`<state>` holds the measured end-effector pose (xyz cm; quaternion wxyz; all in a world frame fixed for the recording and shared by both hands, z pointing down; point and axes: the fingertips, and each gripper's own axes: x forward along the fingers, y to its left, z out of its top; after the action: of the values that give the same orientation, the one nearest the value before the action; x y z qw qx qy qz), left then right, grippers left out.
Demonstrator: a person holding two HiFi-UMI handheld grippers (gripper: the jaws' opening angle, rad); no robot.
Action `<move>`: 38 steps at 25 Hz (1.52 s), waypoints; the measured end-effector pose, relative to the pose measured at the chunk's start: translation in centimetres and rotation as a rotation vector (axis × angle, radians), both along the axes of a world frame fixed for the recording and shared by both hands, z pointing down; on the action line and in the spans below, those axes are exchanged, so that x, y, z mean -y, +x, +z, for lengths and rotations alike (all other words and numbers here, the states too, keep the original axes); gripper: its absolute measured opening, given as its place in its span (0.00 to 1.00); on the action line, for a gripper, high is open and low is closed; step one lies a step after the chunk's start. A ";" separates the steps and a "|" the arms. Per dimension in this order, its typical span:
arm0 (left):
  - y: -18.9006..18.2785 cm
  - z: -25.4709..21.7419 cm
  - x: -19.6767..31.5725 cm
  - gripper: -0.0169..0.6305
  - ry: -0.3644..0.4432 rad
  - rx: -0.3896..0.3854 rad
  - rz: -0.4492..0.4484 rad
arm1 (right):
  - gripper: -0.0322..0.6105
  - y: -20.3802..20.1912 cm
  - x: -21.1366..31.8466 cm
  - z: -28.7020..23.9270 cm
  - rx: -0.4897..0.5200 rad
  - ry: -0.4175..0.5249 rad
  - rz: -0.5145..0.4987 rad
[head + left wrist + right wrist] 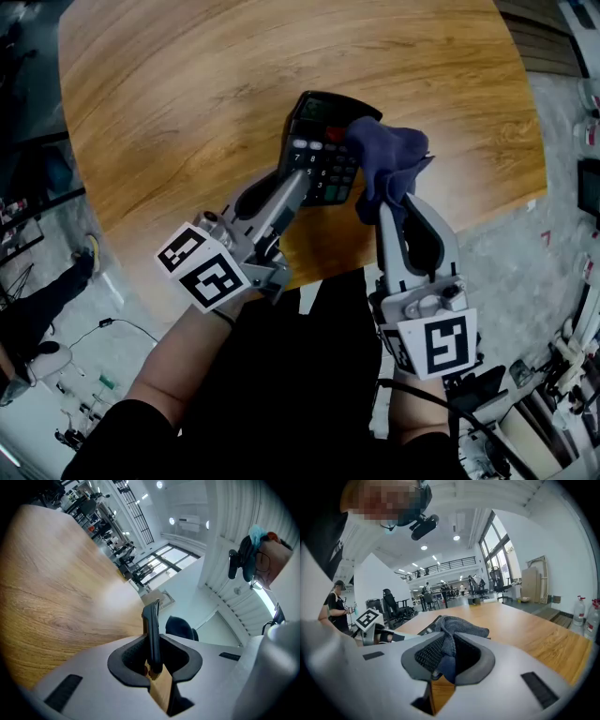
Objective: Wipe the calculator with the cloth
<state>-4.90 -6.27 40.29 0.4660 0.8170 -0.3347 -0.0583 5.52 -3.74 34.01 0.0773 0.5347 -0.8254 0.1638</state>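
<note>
A black calculator with white, dark and green keys is held up off the wooden table, tilted on its edge. My left gripper is shut on its near left edge; in the left gripper view the calculator stands edge-on between the jaws. My right gripper is shut on a bunched dark blue cloth, which lies against the calculator's right side and covers part of the keys. In the right gripper view the cloth bulges out of the jaws, with the calculator just behind it.
The table's near edge runs just under both grippers; beyond it is grey floor. Office chairs and desks stand past the table's far end, and a person is at the left. Water bottles stand at the right.
</note>
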 end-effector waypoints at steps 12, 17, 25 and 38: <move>0.1 0.3 -0.2 0.14 0.001 0.007 0.018 | 0.14 -2.5 3.5 1.7 -0.057 0.014 -0.025; 0.2 0.7 -0.7 0.14 -0.002 0.014 0.021 | 0.14 -4.2 3.1 3.0 -0.028 -0.001 -0.054; 0.4 0.1 -1.1 0.14 -0.015 0.002 0.015 | 0.14 -6.1 0.3 3.9 -0.031 -0.039 -0.119; -0.3 0.3 0.1 0.14 -0.036 -0.027 -0.040 | 0.14 -9.4 -6.3 6.6 0.024 -0.161 -0.246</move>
<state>-5.24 -6.34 40.56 0.4839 0.8007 -0.3457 -0.0723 -3.85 2.56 40.63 0.1298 0.4196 -0.8697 0.2252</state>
